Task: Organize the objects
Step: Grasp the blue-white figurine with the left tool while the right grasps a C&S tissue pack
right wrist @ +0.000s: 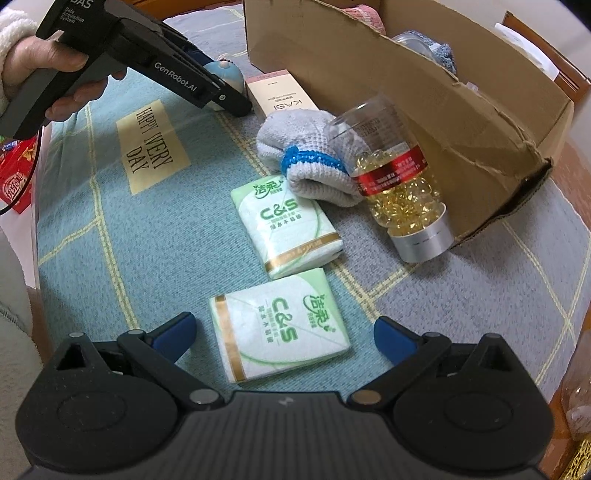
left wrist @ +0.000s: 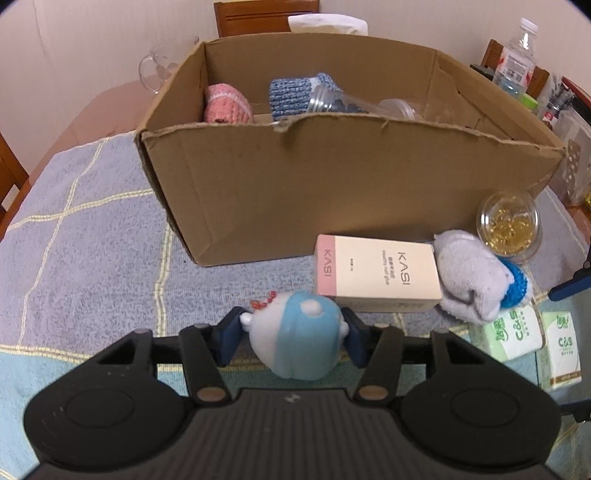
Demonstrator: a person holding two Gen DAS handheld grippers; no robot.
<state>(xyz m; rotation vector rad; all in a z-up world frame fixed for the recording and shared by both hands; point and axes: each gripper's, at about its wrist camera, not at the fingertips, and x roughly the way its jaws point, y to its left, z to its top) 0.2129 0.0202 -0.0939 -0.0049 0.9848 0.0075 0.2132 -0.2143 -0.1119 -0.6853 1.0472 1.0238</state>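
Note:
My left gripper point(left wrist: 293, 336) is shut on a small blue-and-white plush toy point(left wrist: 299, 332), with a blue pad pressed against each side. It hovers low over the cloth in front of the cardboard box point(left wrist: 332, 177). The right wrist view shows this toy point(right wrist: 227, 72) half hidden behind the left gripper's body. My right gripper point(right wrist: 284, 334) is open above a green C&S tissue pack point(right wrist: 280, 328). A second pack point(right wrist: 288, 232) lies beyond it. A KASI carton point(left wrist: 380, 273), a grey sock bundle point(left wrist: 469, 273) and a capsule bottle point(right wrist: 402, 184) lie beside the box.
Inside the box are a pink knit item point(left wrist: 227, 103), a blue knit item point(left wrist: 295, 94) and clear jars point(left wrist: 332, 101). A water bottle point(left wrist: 515, 62), a glass mug point(left wrist: 155, 70) and a wooden chair point(left wrist: 262, 16) stand behind. A red packet point(right wrist: 16, 177) lies at the left edge.

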